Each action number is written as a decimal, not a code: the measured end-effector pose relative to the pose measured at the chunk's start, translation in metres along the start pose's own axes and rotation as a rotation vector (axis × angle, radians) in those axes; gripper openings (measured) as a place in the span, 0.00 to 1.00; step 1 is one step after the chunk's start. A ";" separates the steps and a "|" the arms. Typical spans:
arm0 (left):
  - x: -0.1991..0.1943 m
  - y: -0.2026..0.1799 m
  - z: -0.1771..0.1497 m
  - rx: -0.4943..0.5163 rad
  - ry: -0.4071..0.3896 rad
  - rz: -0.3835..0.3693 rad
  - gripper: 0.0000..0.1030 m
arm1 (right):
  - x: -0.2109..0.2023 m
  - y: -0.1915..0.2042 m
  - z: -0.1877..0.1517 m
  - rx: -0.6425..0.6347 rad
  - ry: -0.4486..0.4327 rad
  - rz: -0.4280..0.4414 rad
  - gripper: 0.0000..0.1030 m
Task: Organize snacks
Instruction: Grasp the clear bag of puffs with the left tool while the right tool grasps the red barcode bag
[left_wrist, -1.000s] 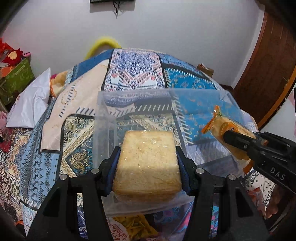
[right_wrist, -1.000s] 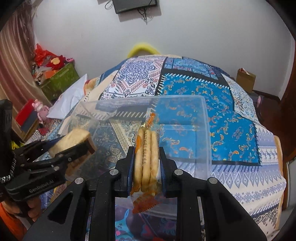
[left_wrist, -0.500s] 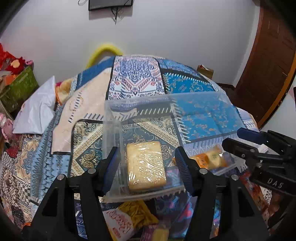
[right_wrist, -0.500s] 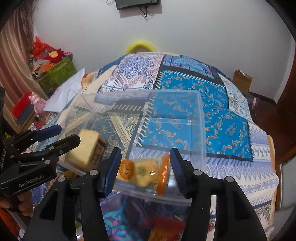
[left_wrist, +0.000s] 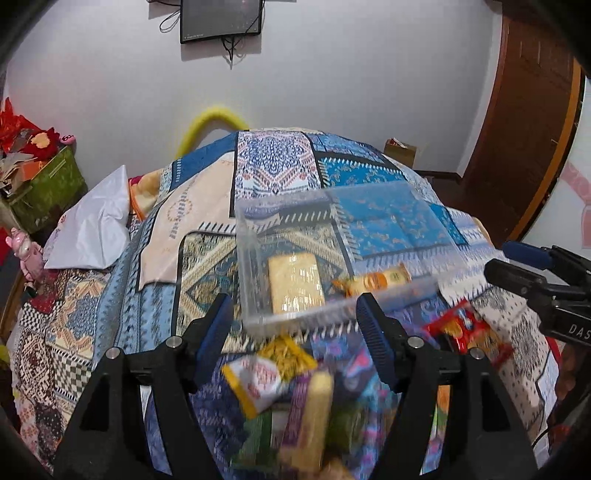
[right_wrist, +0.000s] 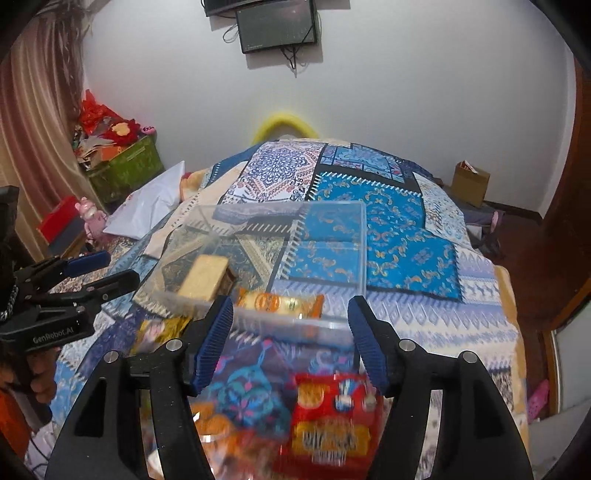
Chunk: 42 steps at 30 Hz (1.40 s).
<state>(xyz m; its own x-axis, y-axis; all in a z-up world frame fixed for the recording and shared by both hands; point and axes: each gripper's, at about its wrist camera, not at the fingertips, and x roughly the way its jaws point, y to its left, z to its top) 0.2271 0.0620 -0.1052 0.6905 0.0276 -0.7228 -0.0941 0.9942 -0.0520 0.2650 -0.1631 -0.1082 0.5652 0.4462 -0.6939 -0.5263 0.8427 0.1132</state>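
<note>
Both hand-held grippers, left (left_wrist: 295, 328) and right (right_wrist: 291, 332), apart, empty. Next: descend over red snack packet (right_wrist: 332, 424) below right hand-held gripper, clamp mid-packet, lift into clear container (right_wrist: 332, 236) ahead.

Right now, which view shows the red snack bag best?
Right wrist: the red bag lies between its open jaws, front print facing the lens, though blurred. Left wrist shows only part of it, at the right, behind its finger.

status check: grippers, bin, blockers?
Left hand-held gripper open, empty. Right hand-held gripper open, empty. Clear bin holds two snacks. Loose packets remain outside.
</note>
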 end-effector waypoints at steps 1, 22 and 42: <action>-0.003 0.000 -0.006 0.001 0.006 -0.002 0.66 | -0.004 0.001 -0.005 -0.004 0.000 -0.007 0.60; -0.019 -0.004 -0.124 -0.043 0.186 -0.044 0.67 | -0.013 0.011 -0.125 0.006 0.190 -0.027 0.63; 0.002 -0.014 -0.145 -0.074 0.246 -0.120 0.68 | 0.023 0.017 -0.131 0.077 0.251 0.056 0.69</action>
<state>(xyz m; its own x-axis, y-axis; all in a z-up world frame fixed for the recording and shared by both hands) 0.1256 0.0329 -0.2054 0.5062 -0.1250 -0.8533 -0.0801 0.9783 -0.1909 0.1856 -0.1782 -0.2152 0.3564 0.4127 -0.8383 -0.4969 0.8435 0.2040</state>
